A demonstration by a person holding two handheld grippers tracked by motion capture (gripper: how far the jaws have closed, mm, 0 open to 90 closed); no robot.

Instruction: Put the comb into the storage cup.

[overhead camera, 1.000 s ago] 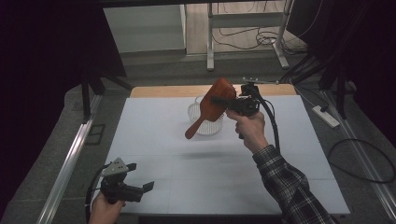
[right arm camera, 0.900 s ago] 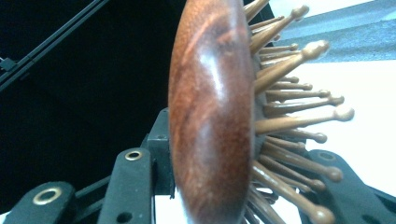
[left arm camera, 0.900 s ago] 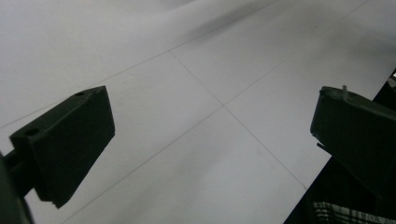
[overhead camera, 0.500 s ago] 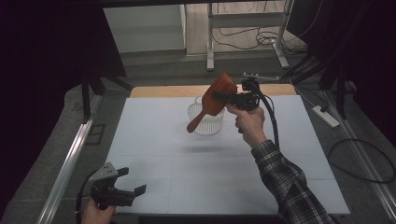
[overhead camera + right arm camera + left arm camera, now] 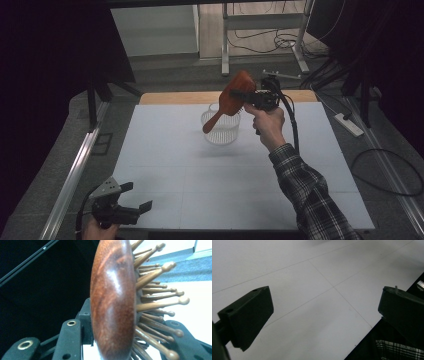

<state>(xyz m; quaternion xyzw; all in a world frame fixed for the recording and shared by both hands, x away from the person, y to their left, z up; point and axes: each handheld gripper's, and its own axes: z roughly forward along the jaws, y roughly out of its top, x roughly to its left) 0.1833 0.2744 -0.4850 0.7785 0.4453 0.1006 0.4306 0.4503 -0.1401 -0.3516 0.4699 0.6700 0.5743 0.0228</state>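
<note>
- The right gripper (image 5: 248, 95) clamps the wooden hairbrush (image 5: 234, 97) by its head, handle slanting down over the clear basket (image 5: 221, 128).
- The left gripper (image 5: 135, 197) hangs released over the table (image 5: 165, 150).

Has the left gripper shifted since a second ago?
Yes. The left gripper has drifted down-left toward the near edge of the white table.

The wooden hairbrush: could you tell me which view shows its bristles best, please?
The right gripper view: the hairbrush fills it edge-on, its round-tipped wooden bristles distinct. The high view shows it whole but small, over the basket. The left gripper view faces the table.
</note>
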